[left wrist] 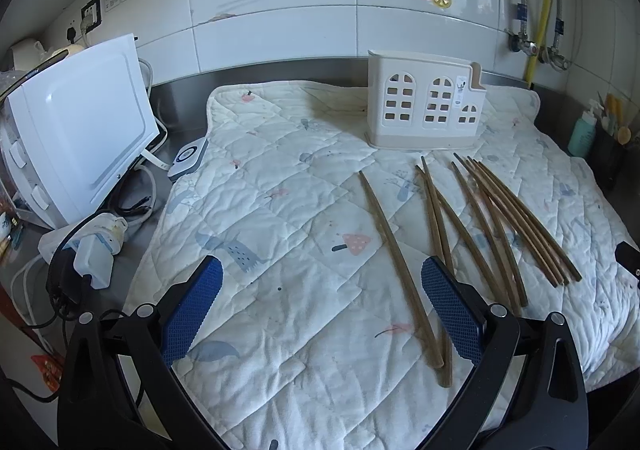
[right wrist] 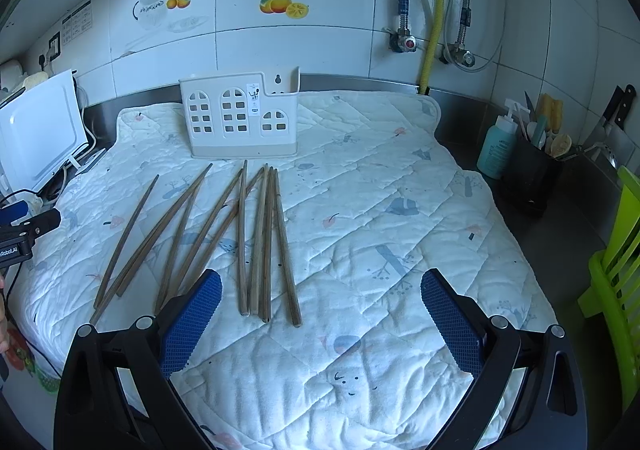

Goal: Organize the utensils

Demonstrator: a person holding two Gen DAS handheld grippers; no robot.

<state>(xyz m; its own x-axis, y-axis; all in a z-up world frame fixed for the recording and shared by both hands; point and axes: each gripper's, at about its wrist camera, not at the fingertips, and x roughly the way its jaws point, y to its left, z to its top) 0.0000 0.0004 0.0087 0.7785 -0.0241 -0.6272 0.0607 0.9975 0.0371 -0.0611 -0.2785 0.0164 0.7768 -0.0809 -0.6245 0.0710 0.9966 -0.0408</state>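
- We hold the left gripper (left wrist: 320, 310) and the right gripper (right wrist: 320, 314) above the quilted mat (right wrist: 400, 250), jaws apart on both, nothing gripped.
- The chopsticks (right wrist: 260, 242) lie loose at the middle of the right view; the white holder (right wrist: 240, 118) stands above them, seemingly empty.
- We should take one chopstick near its middle, jaws square across it, then tip it upright into the holder.

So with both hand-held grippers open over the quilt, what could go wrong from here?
1. The chopsticks lie crossed and overlapping, so the right hand-held gripper might pinch several or flick neighbours aside.
2. The quilted mat is soft and wrinkled; fingers could snag fabric.
3. The white utensil holder looks light and may tip when chopsticks go in.
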